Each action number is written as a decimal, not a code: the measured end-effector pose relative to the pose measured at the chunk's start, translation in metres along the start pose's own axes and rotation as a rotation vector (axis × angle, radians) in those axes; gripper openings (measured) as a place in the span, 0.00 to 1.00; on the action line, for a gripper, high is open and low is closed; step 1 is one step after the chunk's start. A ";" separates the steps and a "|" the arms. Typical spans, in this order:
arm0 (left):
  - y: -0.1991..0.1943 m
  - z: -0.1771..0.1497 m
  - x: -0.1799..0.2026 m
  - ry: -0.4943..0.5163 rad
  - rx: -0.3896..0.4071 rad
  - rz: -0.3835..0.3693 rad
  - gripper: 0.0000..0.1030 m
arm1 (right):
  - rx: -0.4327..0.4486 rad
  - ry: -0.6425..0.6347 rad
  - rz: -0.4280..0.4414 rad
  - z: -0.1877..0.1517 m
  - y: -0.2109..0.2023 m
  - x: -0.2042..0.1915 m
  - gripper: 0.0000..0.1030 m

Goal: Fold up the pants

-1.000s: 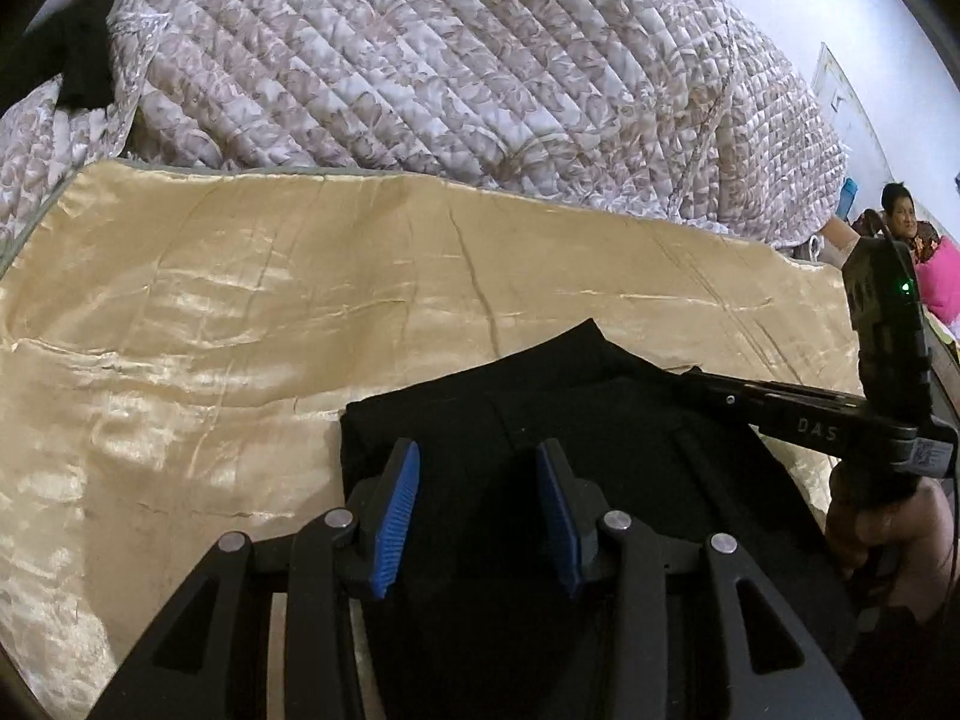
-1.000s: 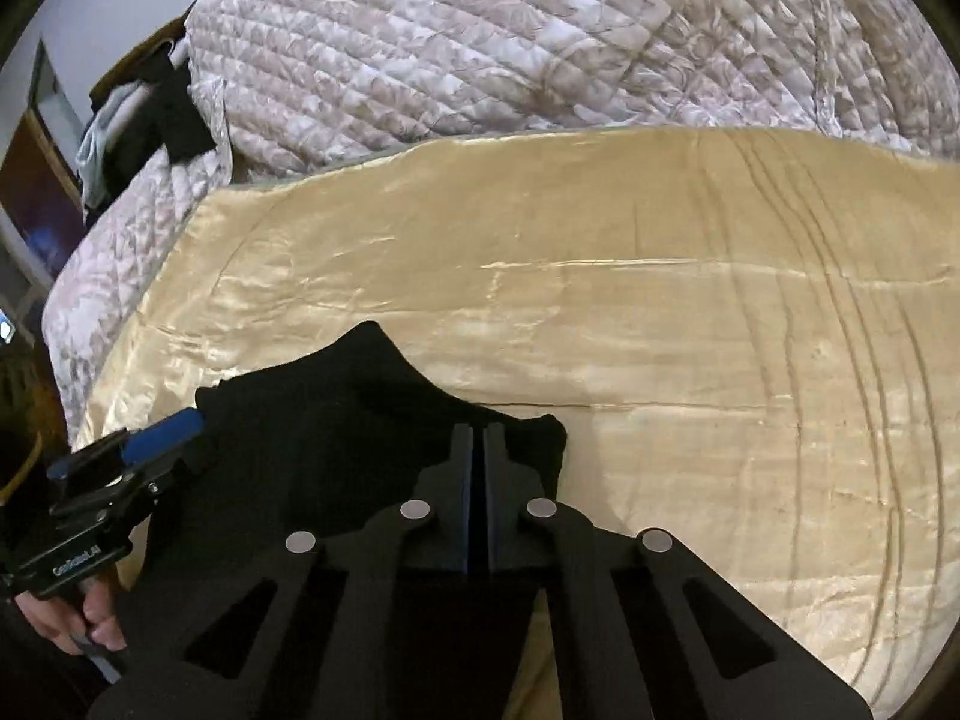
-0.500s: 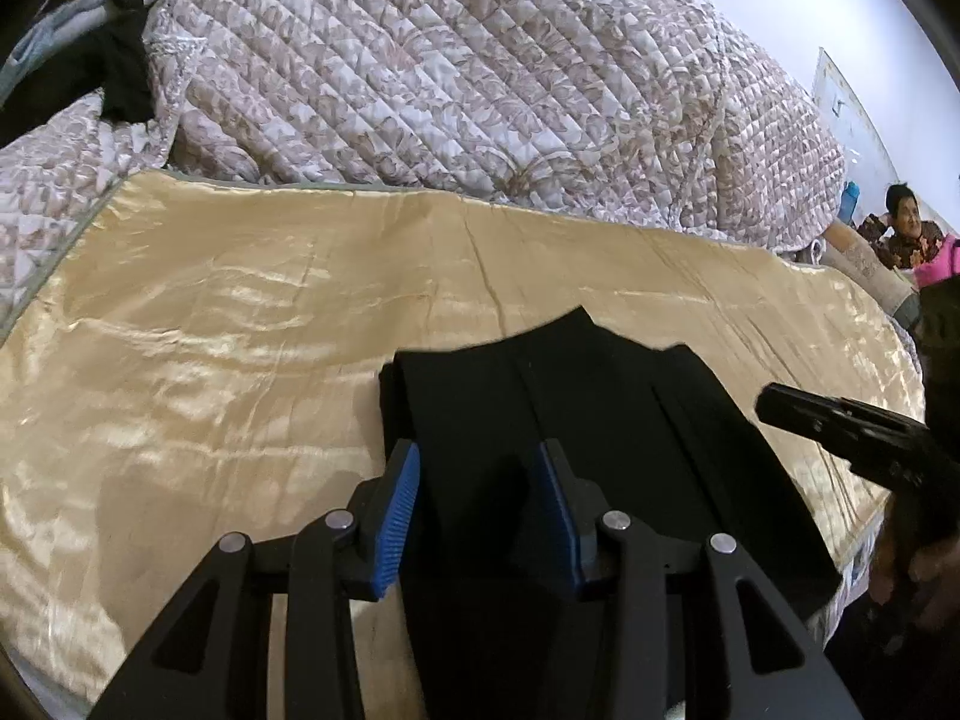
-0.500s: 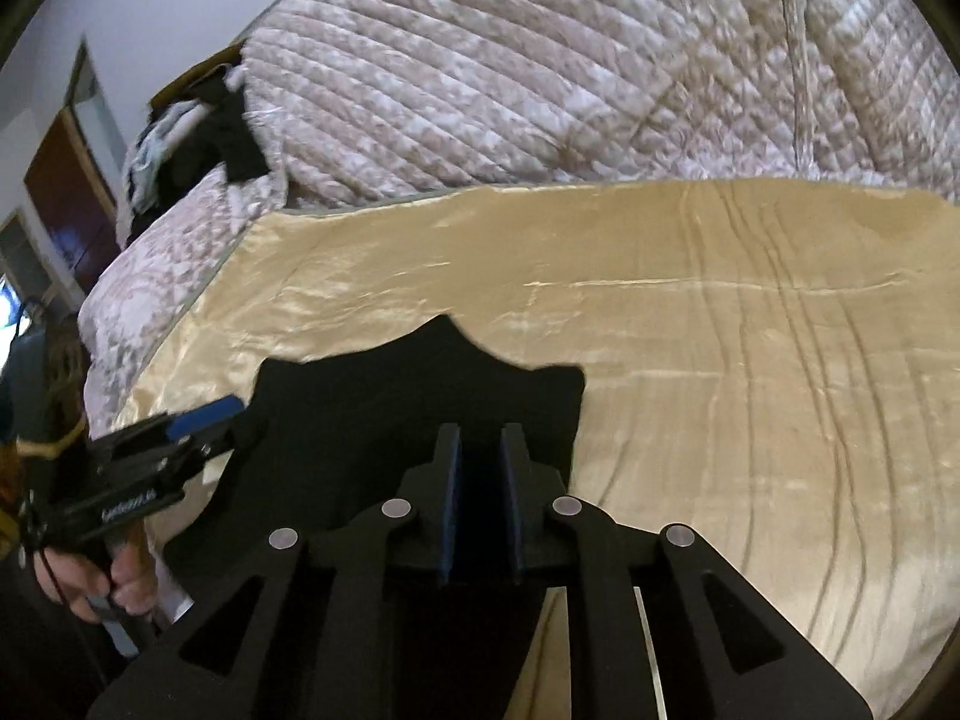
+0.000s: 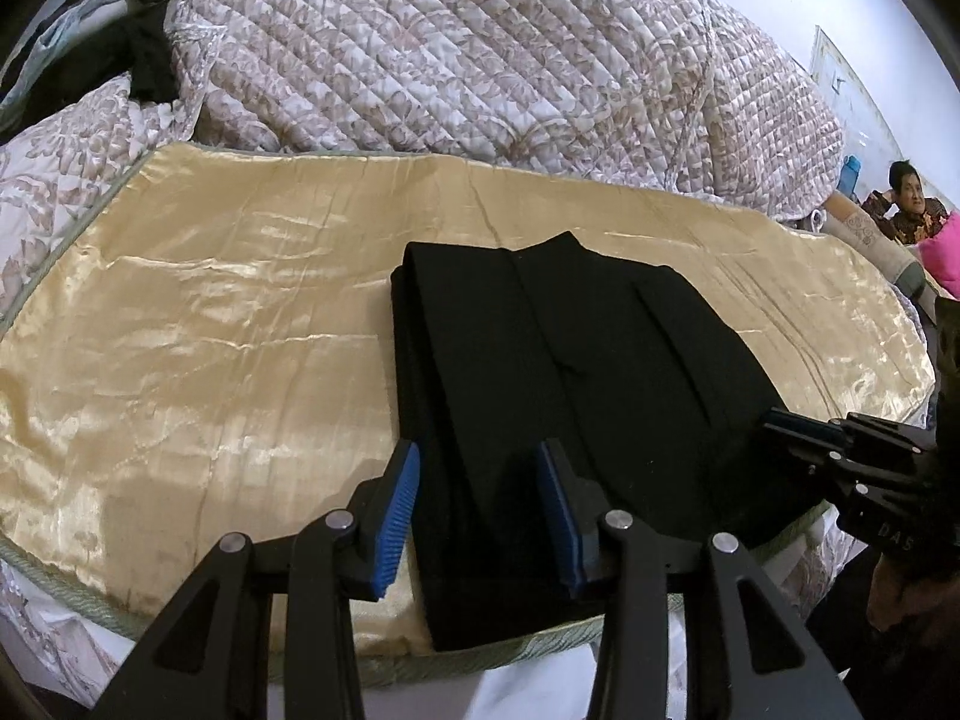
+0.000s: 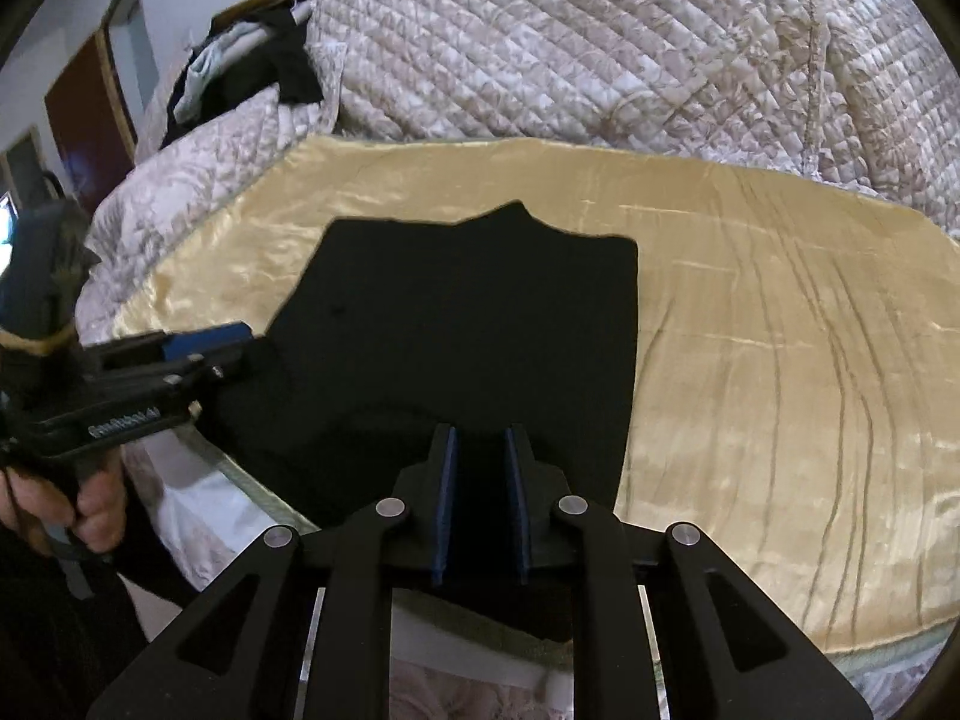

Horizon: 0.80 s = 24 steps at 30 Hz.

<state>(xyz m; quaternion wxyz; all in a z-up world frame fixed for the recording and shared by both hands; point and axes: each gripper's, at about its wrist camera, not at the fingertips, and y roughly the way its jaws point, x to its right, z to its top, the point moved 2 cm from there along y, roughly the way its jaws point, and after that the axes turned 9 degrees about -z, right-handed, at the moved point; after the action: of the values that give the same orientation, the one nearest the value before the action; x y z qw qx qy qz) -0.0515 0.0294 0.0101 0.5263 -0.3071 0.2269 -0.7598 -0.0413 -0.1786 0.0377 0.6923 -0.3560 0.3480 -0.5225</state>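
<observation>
The black pants point(image 5: 570, 360) lie folded into a flat rectangle on a golden satin sheet point(image 5: 210, 330), near the bed's front edge. My left gripper point(image 5: 477, 456) hovers open over the pants' near left part, its blue pads apart and touching no cloth. In the right wrist view the pants point(image 6: 468, 312) look like a dark slab. My right gripper point(image 6: 480, 438) stands above their near edge, jaws a narrow gap apart with nothing pinched. Each gripper shows in the other's view: the right gripper point(image 5: 780, 420) and the left gripper point(image 6: 240, 348), each held by a hand.
A heaped quilted cover point(image 5: 480, 60) fills the back of the bed. Loose clothes point(image 6: 252, 60) are piled at its far left corner. The sheet's green-piped edge point(image 5: 540, 642) runs just under my grippers. A person point(image 5: 906, 204) sits at the far right, and a dark door point(image 6: 90, 108) stands left.
Both grippers drew back toward the bed's front edge, so more of the pants shows. The right gripper's jaws went from shut to slightly apart. The left gripper stayed open.
</observation>
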 end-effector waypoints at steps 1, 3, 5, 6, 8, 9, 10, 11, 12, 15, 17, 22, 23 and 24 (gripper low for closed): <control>0.000 0.000 -0.001 0.001 0.000 -0.001 0.44 | -0.001 0.009 0.006 -0.001 0.001 0.002 0.16; 0.001 -0.001 -0.001 0.000 0.000 -0.002 0.44 | -0.001 0.007 0.007 -0.002 0.002 0.002 0.16; 0.001 -0.001 -0.001 -0.003 0.000 -0.004 0.44 | 0.006 -0.007 -0.002 -0.003 0.002 0.000 0.16; 0.001 -0.002 -0.001 -0.005 0.001 -0.004 0.44 | 0.008 -0.014 -0.007 -0.004 0.002 -0.001 0.16; 0.001 -0.003 -0.002 -0.004 0.001 -0.004 0.44 | 0.013 -0.021 -0.010 -0.004 0.002 -0.002 0.16; 0.001 -0.003 -0.002 -0.002 0.001 -0.003 0.44 | 0.014 -0.018 -0.007 -0.004 0.002 -0.001 0.16; 0.001 -0.003 -0.002 -0.003 0.001 -0.002 0.44 | 0.014 -0.009 -0.001 -0.004 0.003 0.000 0.16; 0.002 -0.003 -0.002 -0.002 0.003 -0.001 0.44 | 0.012 0.005 0.008 -0.004 0.003 0.002 0.17; 0.002 -0.003 -0.002 -0.004 0.002 -0.003 0.44 | 0.011 0.015 0.014 -0.004 0.003 0.003 0.17; 0.002 -0.004 -0.002 -0.006 0.003 -0.007 0.44 | 0.004 0.038 0.028 -0.003 0.004 0.006 0.17; 0.001 -0.003 -0.004 -0.012 0.005 -0.018 0.44 | 0.001 0.045 0.030 -0.003 0.003 0.006 0.17; -0.001 -0.001 -0.008 -0.030 0.008 -0.028 0.44 | 0.000 0.041 0.024 -0.002 0.002 0.006 0.17; -0.002 0.001 -0.009 -0.034 0.011 -0.026 0.44 | 0.002 0.037 0.022 -0.002 0.000 0.005 0.18; -0.003 0.001 -0.011 -0.038 0.014 -0.025 0.44 | 0.005 0.036 0.019 -0.001 -0.001 0.005 0.20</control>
<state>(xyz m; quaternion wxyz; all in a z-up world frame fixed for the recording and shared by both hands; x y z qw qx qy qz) -0.0498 0.0405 0.0106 0.5230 -0.3208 0.2077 -0.7618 -0.0416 -0.1843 0.0374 0.6918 -0.3415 0.3625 -0.5229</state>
